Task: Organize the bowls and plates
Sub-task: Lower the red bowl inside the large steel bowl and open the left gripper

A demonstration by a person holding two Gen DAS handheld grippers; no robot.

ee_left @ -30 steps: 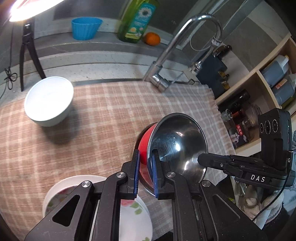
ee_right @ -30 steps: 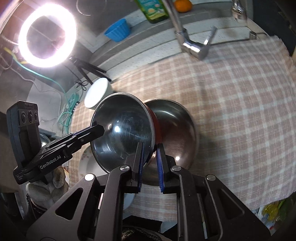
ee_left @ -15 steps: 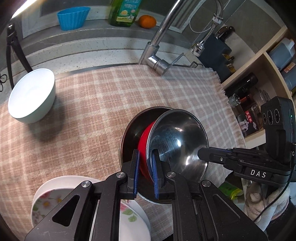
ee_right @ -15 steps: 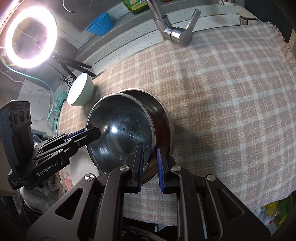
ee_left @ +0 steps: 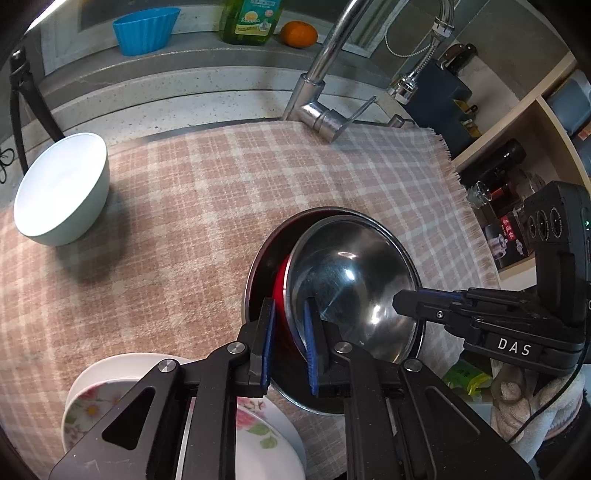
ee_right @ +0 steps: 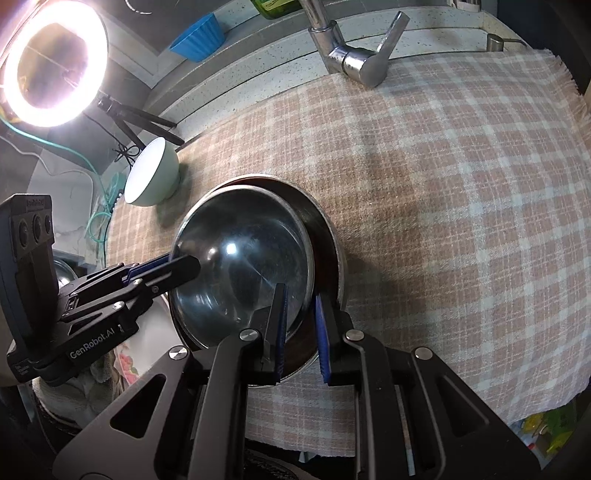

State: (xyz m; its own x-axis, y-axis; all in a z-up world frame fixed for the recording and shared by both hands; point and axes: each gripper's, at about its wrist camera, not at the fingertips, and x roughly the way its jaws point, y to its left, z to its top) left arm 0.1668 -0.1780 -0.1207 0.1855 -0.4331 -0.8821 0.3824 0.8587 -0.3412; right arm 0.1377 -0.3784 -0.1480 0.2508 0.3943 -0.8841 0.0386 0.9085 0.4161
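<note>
A steel bowl with a red outside point(ee_left: 351, 280) sits tilted inside a larger steel bowl point(ee_left: 258, 273) on the checked cloth. My left gripper point(ee_left: 288, 339) straddles the inner bowl's near rim, its jaws slightly parted. My right gripper point(ee_right: 299, 328) straddles the opposite rim of the same bowl point(ee_right: 240, 266), jaws slightly parted; the outer bowl point(ee_right: 328, 251) shows behind it. Each gripper shows in the other's view. A white bowl point(ee_left: 62, 188) stands at the far left. Floral plates point(ee_left: 258, 428) lie under my left gripper.
A tap point(ee_left: 317, 110) stands at the back edge of the cloth point(ee_left: 207, 206). A blue cup point(ee_left: 146, 29), a soap bottle point(ee_left: 251, 18) and an orange point(ee_left: 298, 34) sit on the ledge. Shelves with bottles point(ee_left: 517, 177) are right. A ring light point(ee_right: 51, 62) shines left.
Both grippers lowered the red-sided bowl into the larger steel bowl. Their jaws have widened slightly around its rim.
</note>
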